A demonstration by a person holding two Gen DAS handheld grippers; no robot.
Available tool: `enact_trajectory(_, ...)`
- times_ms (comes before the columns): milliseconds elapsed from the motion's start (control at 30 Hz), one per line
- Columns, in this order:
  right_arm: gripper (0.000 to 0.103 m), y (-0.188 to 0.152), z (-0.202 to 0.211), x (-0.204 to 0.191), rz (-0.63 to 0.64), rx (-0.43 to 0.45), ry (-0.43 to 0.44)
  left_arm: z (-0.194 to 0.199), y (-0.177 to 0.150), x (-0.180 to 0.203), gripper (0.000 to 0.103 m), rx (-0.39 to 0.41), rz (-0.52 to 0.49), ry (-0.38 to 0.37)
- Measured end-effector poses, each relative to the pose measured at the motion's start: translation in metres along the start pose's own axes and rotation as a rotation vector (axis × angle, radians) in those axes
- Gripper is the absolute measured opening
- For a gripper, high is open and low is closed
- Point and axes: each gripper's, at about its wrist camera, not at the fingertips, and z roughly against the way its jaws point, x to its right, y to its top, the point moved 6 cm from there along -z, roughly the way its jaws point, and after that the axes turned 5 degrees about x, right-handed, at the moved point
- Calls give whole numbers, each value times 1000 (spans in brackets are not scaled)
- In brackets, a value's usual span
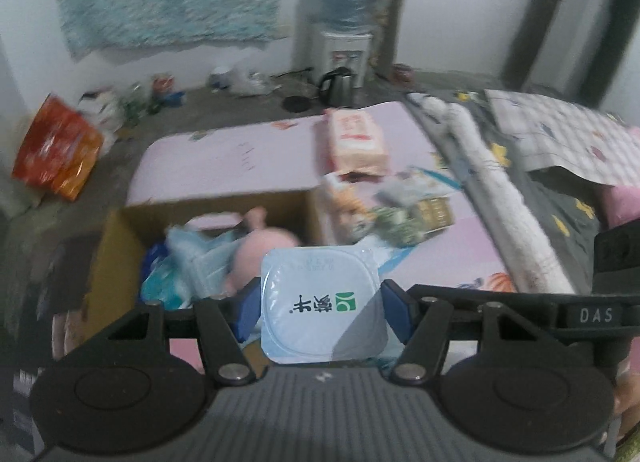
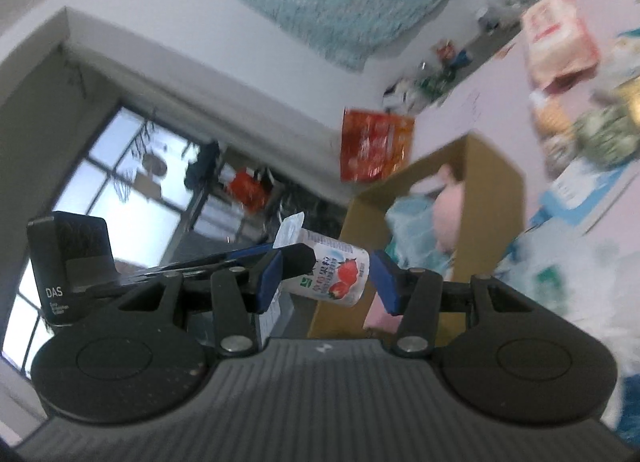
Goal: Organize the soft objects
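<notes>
A yogurt cup [image 1: 324, 294] with a pale blue foil lid sits between the blue pads of my left gripper [image 1: 320, 304], which is shut on its sides. In the right wrist view the same cup [image 2: 340, 274] shows its strawberry label, with a left finger [image 2: 296, 258] across it. My right gripper [image 2: 326, 282] stands open, its pads apart on either side of the cup without pressing on it. Just beyond is a cardboard box [image 1: 116, 246] holding a pink plush toy [image 1: 260, 250] and blue-white plastic packs [image 1: 188, 262]. The box [image 2: 492, 182] and plush [image 2: 448, 206] also show in the right wrist view.
The box stands on a pink mat [image 1: 224, 154] with a tissue pack [image 1: 356, 138] and snack bags [image 1: 384, 214] beside it. Grey bedding and a white rolled towel [image 1: 492, 182] lie to the right. An orange bag [image 1: 60, 150], a kettle [image 1: 338, 86] and a water dispenser [image 1: 344, 22] stand on the floor.
</notes>
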Motion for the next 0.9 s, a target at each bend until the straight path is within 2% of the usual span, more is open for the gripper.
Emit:
enact_trajectory(100, 49, -16, -24, -6, 23, -47, -35, -11, -17, -31, 64, -22, 53, 6)
enact_trajectory(233, 49, -27, -34, 6, 17, -76, -97, -42, -42, -61, 64, -76, 98, 7)
enact_trajectory(433, 49, -28, -29, 29, 6, -70, -162, -107, -82, -90, 64, -178, 142, 22)
enact_trajectory(600, 49, -23, -23, 46, 0, -51, -201, -143, -98, -106, 64, -230, 184, 37)
enact_trajectory(767, 49, -19, -19, 62, -17, -37, -224, -153, -101, -107, 63, -221, 168, 45)
enact_trajectory(900, 50, -19, -22, 70, -34, -45, -231, -150, -101, -104, 63, -250, 140, 79)
